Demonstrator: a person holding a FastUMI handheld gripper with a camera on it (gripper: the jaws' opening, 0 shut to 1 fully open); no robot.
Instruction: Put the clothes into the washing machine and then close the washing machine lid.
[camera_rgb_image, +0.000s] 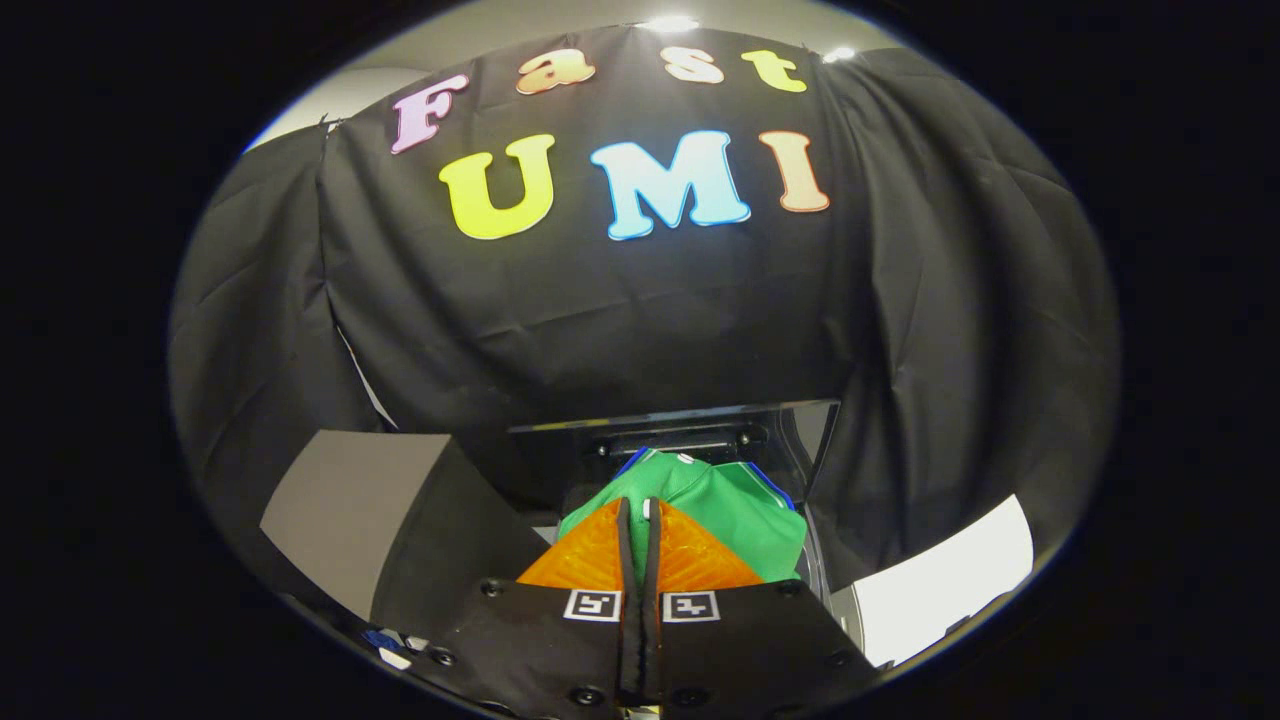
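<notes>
Gripper view looks along the gripper (639, 520), whose two fingers stand pressed nearly together with a fold of green garment (735, 510) pinched between them — a narrow hold on cloth, not an empty close. The garment, green with blue-and-white trim at its far edge, bunches just ahead of the fingertips and spills to their right, hanging rather than lying flat; its long axis seems to run away from the fingers toward the booth wall, though the bunching makes that hard to judge. Beyond it stands the raised washing machine lid (700, 425), a dark, glossy panel tilted up against the black cloth, and a white surface (950, 580) lies off to the right. I judge the carrying step is in hand: the garment is held above the machine's opening. Next, the fingers should lower and part over the drum — then the lid needs pushing down.
</notes>
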